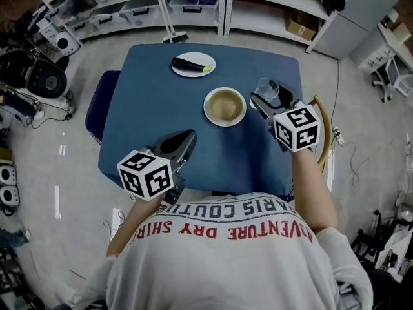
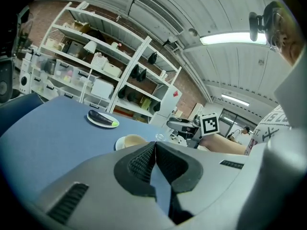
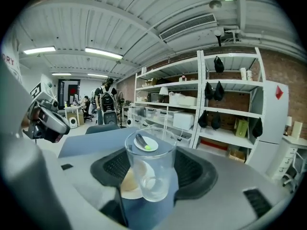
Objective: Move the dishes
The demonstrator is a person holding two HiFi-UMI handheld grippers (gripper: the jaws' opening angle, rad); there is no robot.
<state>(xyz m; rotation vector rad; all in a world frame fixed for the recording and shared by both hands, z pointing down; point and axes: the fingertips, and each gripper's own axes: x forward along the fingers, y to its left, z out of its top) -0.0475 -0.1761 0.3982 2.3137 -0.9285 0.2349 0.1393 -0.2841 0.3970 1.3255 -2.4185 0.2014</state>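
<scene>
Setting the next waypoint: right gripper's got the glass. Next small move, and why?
Probably carry the glass upright toward a bare part of the table, steering clear of the bowl, then lower it. The right gripper clamps the glass, seemingly off the surface, right beside the bowl; the left gripper is shut and empty.

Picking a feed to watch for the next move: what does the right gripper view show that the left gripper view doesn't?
Only the right gripper view: the right gripper closed on a clear glass, pads on both its sides. Only the left gripper view: the left gripper with jaws together and nothing between them, and the right gripper's marker cube from outside. Both: the blue table, the plate with the eggplant, the bowl and the shelves behind.
</scene>
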